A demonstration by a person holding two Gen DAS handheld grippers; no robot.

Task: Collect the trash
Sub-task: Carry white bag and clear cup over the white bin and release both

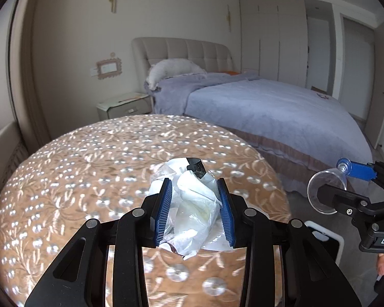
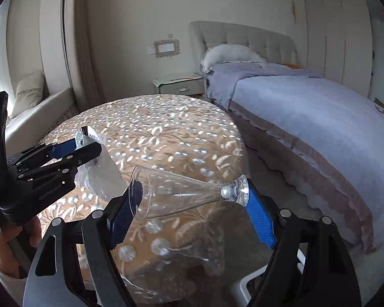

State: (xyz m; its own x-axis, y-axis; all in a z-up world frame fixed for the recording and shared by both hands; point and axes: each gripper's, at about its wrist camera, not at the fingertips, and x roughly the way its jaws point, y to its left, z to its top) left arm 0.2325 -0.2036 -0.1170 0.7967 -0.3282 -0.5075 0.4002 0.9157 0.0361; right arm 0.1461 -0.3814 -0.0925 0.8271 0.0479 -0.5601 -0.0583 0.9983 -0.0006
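My left gripper (image 1: 194, 192) is shut on a crumpled white plastic wrapper (image 1: 192, 204) with a dark scrap at its top, held above a round table under a brown flowered cloth (image 1: 76, 179). From the right wrist view the same left gripper (image 2: 89, 151) shows at the left with the wrapper (image 2: 99, 176) hanging from its blue pads. My right gripper (image 2: 192, 194) is shut on a clear plastic goblet (image 2: 181, 197) lying sideways, rim against the left pad and foot against the right pad. In the left wrist view the right gripper (image 1: 330, 179) and goblet (image 1: 325, 192) appear at the right edge.
A bed with a lilac blanket (image 1: 268, 107) stands to the right of the table, a pale nightstand (image 1: 125, 106) behind it. A cream seat with a cushion (image 2: 30, 97) is at the left. A white-rimmed bin (image 1: 327, 243) sits on the floor below the right gripper. A hand (image 2: 10, 240) grips the left tool.
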